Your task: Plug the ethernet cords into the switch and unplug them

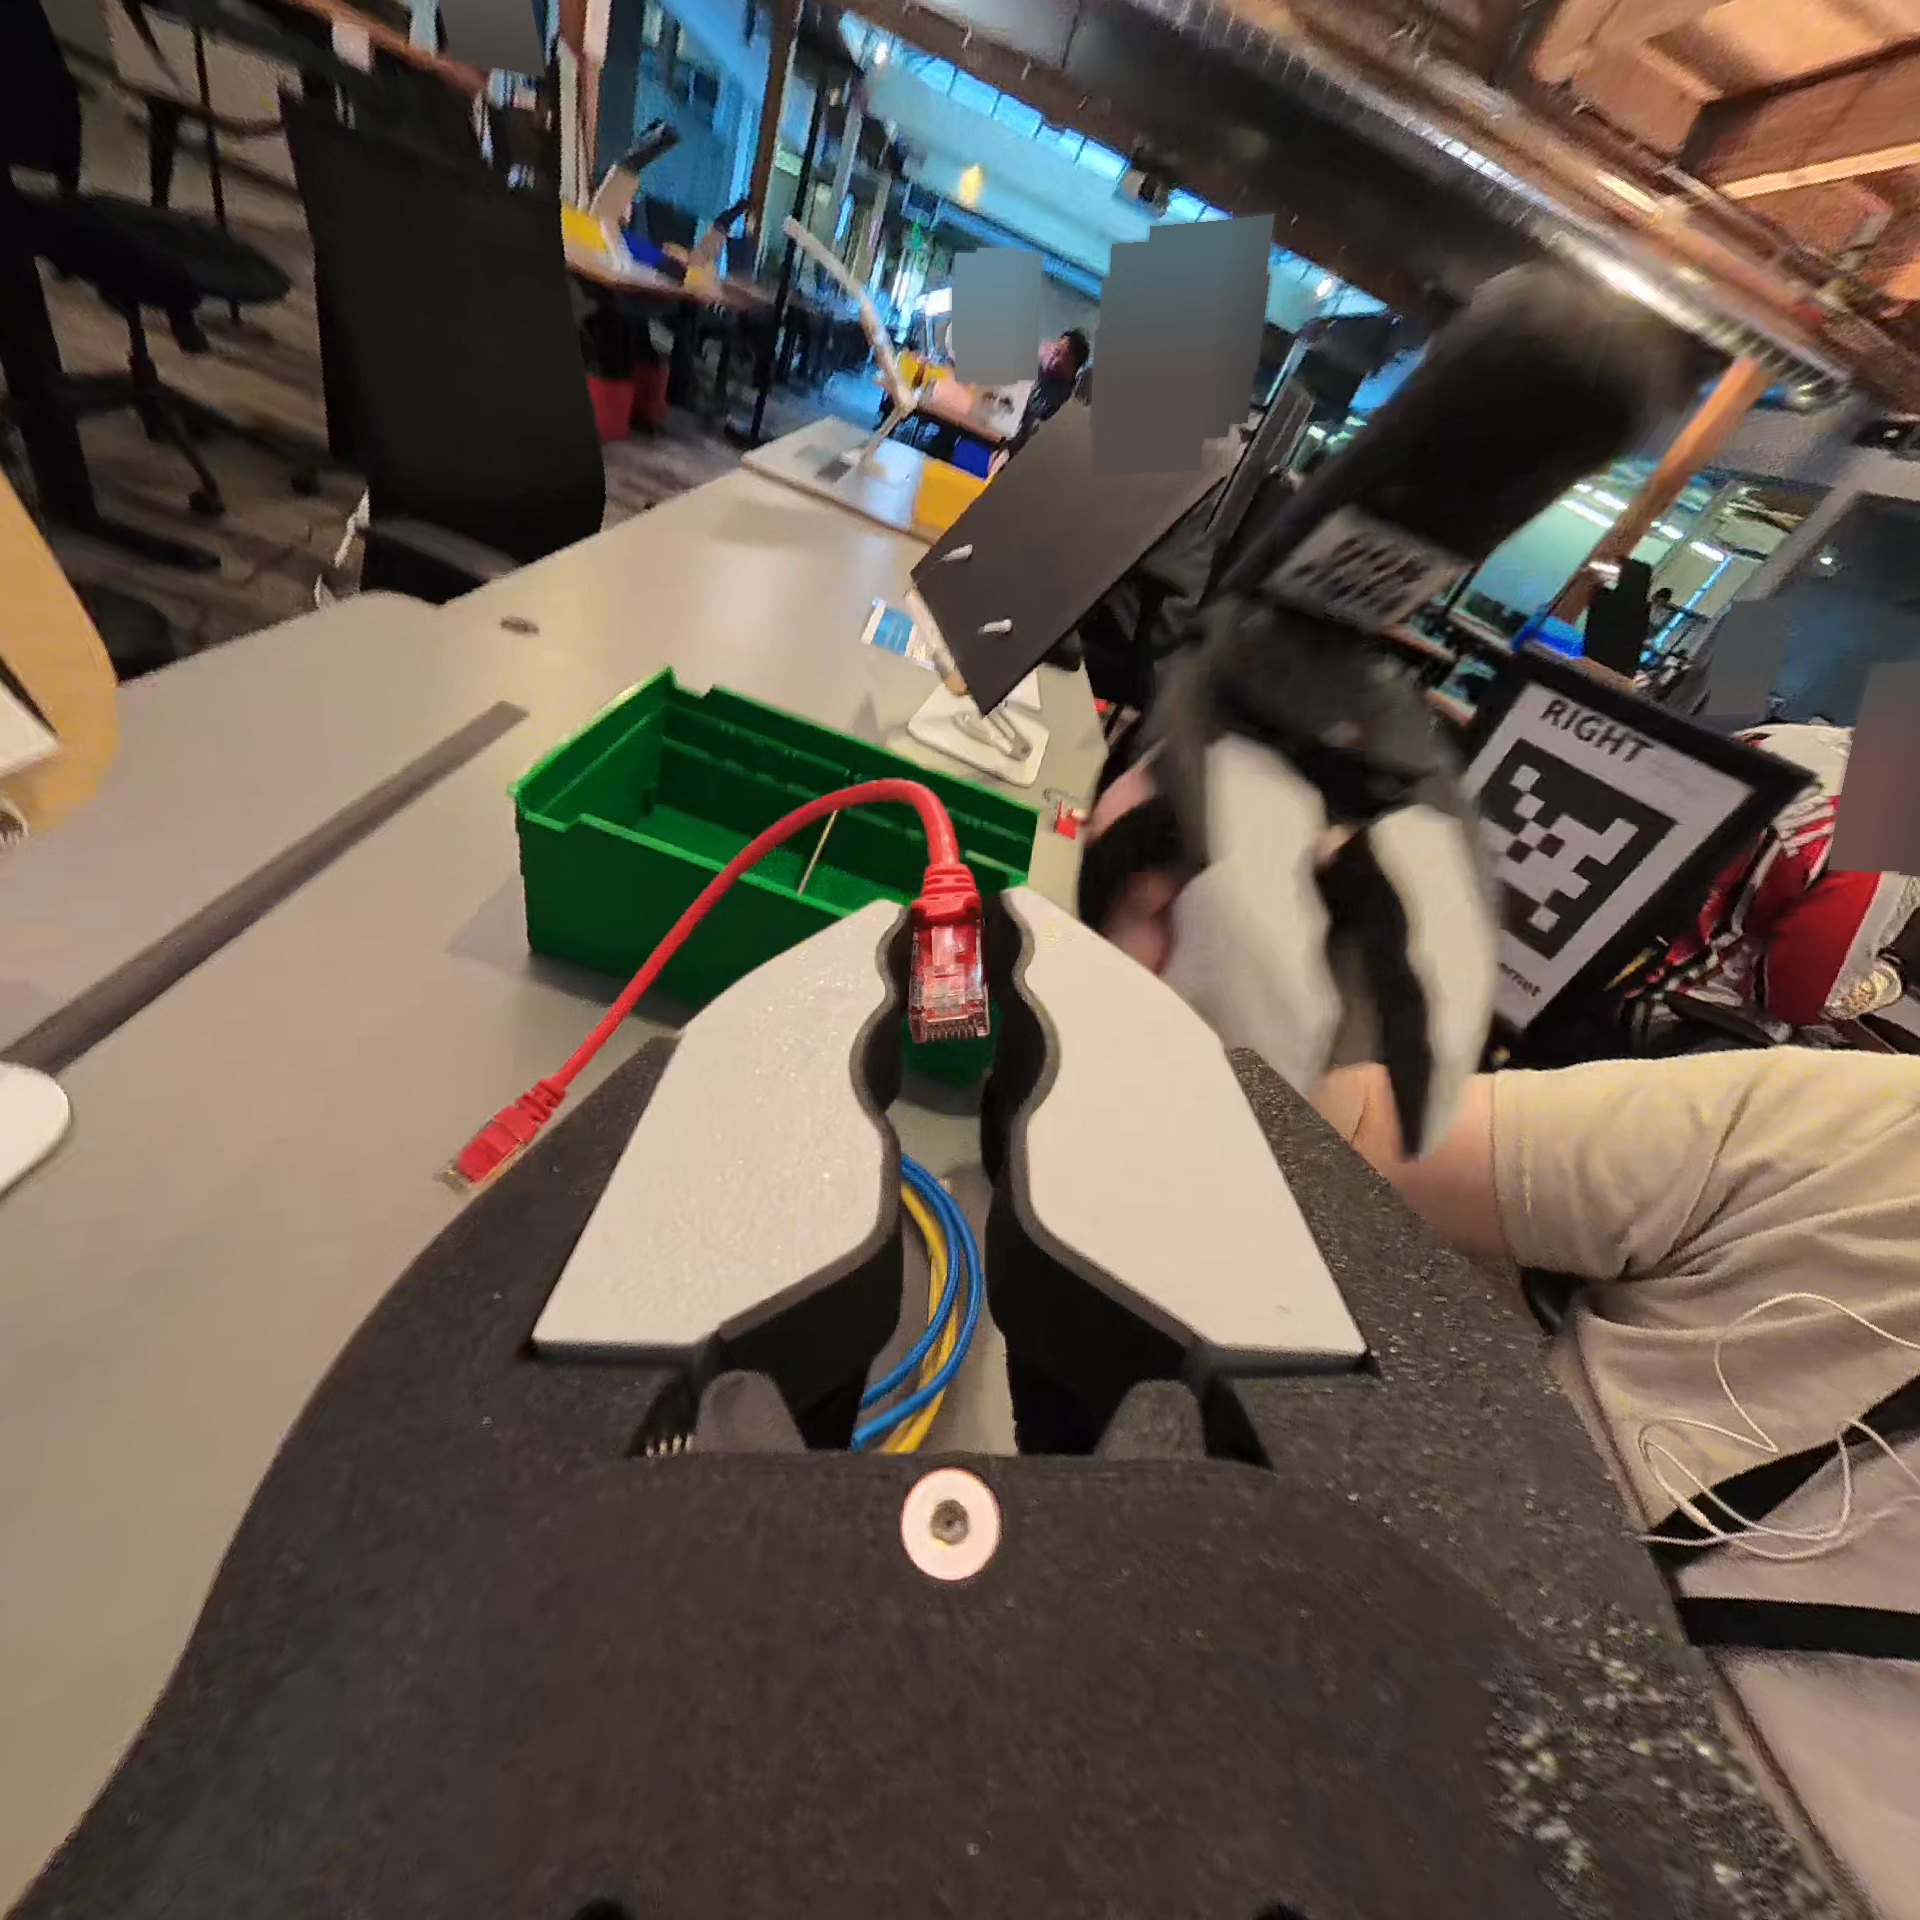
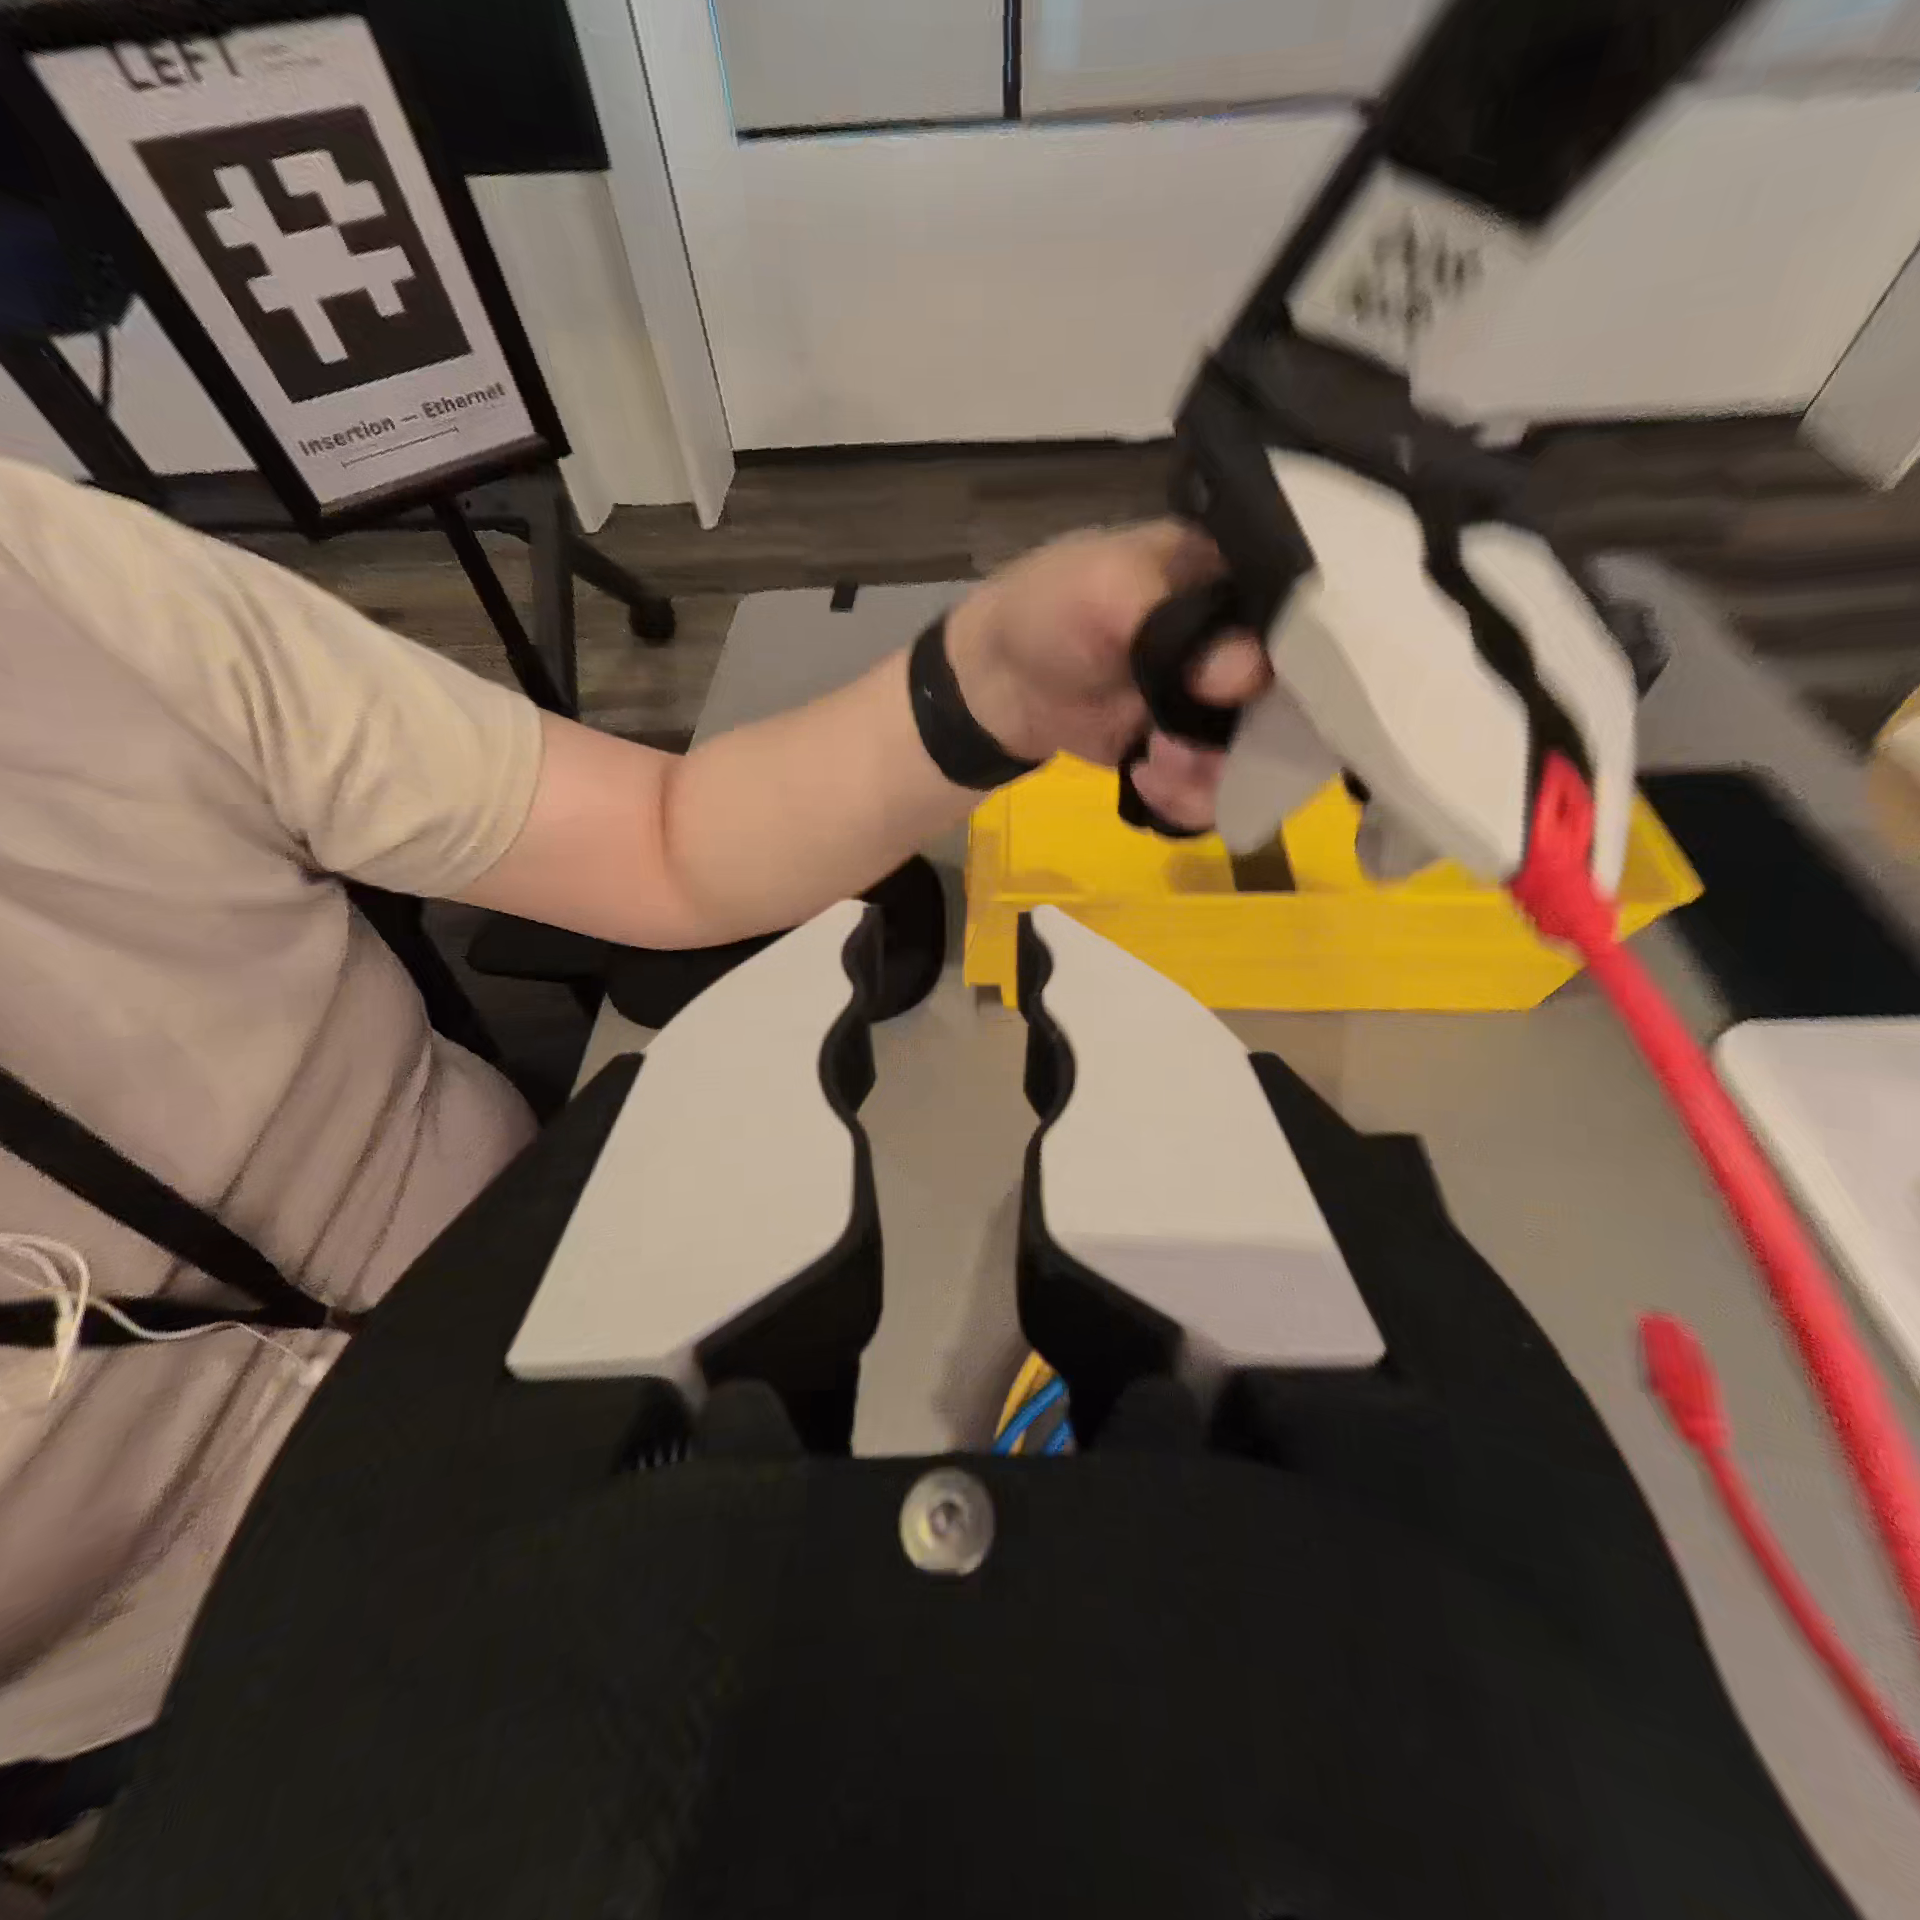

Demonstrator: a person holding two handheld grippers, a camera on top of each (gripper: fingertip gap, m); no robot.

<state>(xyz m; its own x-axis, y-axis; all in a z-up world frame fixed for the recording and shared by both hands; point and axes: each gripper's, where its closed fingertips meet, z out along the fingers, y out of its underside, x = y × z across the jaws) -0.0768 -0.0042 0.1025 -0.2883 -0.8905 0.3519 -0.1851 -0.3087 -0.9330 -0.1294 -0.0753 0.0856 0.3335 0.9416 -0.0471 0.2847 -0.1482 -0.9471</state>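
We hold the red ethernet cord's plug pinched between the left gripper fingers, above the table near the green bin. The right gripper is parted and empty. The trailing free plug could snag, twisting the held plug askew.

Looks like an open-plan lab/workshop w/ office furniture. Long grey desks, black office chairs upper left, exposed wood beams + ductwork top right. More benches w/ yellow and blue bins mid-frame in the bg. Printed marker boards on easels upper left of the right wrist view, plastic parts bins on the desk.
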